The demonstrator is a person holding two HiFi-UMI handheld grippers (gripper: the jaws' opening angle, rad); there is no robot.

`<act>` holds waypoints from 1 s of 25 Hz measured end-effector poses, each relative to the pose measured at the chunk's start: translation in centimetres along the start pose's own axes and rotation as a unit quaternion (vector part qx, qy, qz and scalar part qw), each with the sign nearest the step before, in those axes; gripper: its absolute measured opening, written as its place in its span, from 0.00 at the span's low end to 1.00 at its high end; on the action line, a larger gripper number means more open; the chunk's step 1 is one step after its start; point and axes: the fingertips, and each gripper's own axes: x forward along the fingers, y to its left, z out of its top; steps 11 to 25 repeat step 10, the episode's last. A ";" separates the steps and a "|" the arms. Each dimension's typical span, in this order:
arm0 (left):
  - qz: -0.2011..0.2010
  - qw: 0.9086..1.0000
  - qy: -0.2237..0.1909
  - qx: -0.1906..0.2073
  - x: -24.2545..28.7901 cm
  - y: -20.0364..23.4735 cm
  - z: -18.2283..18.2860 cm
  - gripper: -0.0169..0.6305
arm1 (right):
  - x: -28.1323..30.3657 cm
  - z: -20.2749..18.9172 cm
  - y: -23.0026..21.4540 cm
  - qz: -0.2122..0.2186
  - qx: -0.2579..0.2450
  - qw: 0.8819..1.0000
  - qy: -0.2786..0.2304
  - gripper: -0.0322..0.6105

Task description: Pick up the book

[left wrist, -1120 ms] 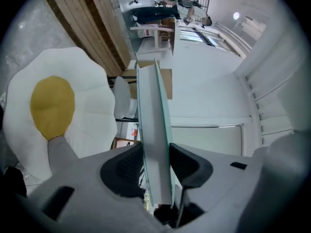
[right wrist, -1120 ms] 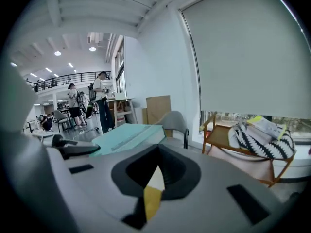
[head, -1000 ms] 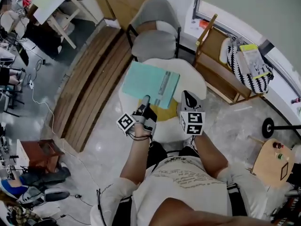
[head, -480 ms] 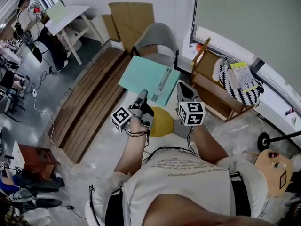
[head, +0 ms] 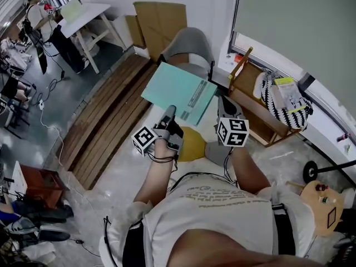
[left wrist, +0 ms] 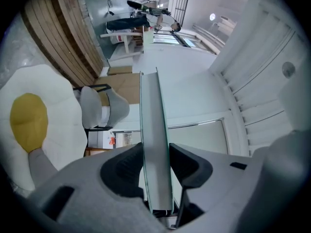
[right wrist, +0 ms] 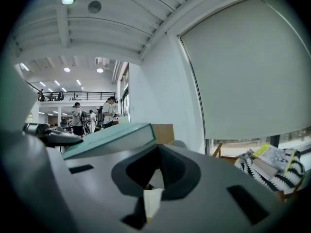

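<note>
The teal book [head: 178, 93] hangs flat in the air above the floor, and my left gripper [head: 168, 114] is shut on its near edge. In the left gripper view the book's [left wrist: 154, 130] page edge stands between the two dark pads [left wrist: 127, 166], which press on both covers. My right gripper [head: 224, 105] floats just right of the book, apart from it. Its jaws meet at the tips in the right gripper view, with nothing held, and the book [right wrist: 109, 140] shows up and to the left of them.
An egg-shaped mat [head: 192, 143] lies on the floor below the hands. A grey chair [head: 186, 43] stands beyond the book. A wooden rack [head: 250, 88] with a striped bag [head: 283, 102] is at the right; wooden planks [head: 111, 110] are at the left. People stand far left.
The book has come up off the egg-shaped mat in my left gripper. Both hands have risen, and the right gripper has drifted slightly away from the book's right edge.
</note>
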 end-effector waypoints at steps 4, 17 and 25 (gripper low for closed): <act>0.004 1.000 -0.011 -0.001 -0.3 0.5 0.8 0.31 | 0.2 0.0 0.3 0.002 0.002 1.000 0.000 0.09; -0.005 1.000 -0.024 0.001 -0.7 -0.1 0.9 0.31 | 0.1 0.0 0.1 0.008 0.000 1.000 -0.002 0.09; -0.005 1.000 -0.024 0.001 -0.7 -0.1 0.9 0.31 | 0.1 0.0 0.1 0.008 0.000 1.000 -0.002 0.09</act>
